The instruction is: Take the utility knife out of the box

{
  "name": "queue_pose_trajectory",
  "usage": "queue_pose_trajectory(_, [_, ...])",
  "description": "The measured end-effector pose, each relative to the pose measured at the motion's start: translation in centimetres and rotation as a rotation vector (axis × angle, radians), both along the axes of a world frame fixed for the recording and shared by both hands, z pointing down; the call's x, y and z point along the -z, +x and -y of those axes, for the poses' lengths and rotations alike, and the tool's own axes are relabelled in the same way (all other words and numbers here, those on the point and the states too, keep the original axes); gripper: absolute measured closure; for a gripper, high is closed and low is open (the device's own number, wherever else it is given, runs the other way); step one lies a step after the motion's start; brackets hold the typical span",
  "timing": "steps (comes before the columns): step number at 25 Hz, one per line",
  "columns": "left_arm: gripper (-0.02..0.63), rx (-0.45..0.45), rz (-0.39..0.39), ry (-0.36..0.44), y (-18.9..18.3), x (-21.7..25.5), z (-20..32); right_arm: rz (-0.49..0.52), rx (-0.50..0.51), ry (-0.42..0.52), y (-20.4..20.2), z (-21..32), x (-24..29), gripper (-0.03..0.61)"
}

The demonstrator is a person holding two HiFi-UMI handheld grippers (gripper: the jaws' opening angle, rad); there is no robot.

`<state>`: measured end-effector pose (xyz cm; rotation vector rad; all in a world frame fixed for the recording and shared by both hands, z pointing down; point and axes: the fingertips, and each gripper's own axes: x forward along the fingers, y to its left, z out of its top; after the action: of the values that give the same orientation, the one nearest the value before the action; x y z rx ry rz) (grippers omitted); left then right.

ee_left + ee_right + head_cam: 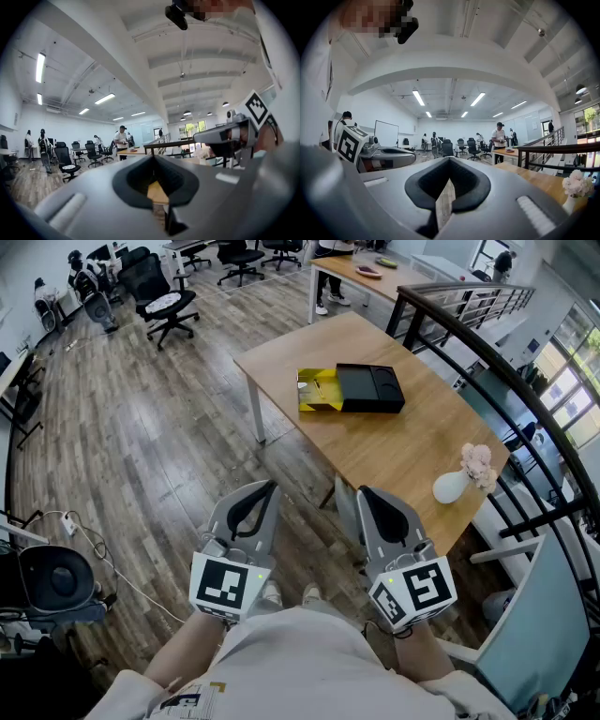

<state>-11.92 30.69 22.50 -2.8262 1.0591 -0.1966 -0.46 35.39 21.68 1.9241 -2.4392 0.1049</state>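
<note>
Box [352, 390] ahead of two shut, empty grippers

Left gripper [263, 495] and right gripper [372, 501] are held level, side by side near the person's body. Each has its grey jaws closed together, with nothing between the black pads.

The box lies well apart from both, straight ahead on the table [394, 451]. It sits a little more in line with the right gripper, which looks the nearer one. Its long axis runs across the head view, square to the way the jaws point.

The box is flat and rectangular: a matte black tray on the right and a glossy yellow half opened out on the left. The knife is presumably inside, but it cannot be made out from here. The table is pale smooth wood, with a white vase [452, 487] at its near right edge.
</note>
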Motion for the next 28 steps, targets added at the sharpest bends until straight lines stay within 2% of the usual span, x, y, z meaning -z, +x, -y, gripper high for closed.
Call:
queue_pose_trajectory(5, [0.612,0.009,-0.007,-0.032,0.2,0.3,-0.1,0.016,-0.003,0.005,0.3,0.1,0.2,0.578])
queue_pose_trajectory(11, [0.612,0.004,-0.001,-0.003,1.3,0.5,-0.1,0.028,0.010,-0.007,0.8,0.4,-0.2,0.578])
queue_pose_trajectory(16, [0.612,0.017,-0.005,-0.027,2.4,-0.2,-0.1,0.024,0.012,-0.008,2.0,0.5,-0.7,0.578])
queue_pose_trajectory(28, [0.612,0.035,-0.009,-0.028,6.9,-1.5,0.1,0.013,0.039,-0.013,5.7,1.1,-2.2,0.577])
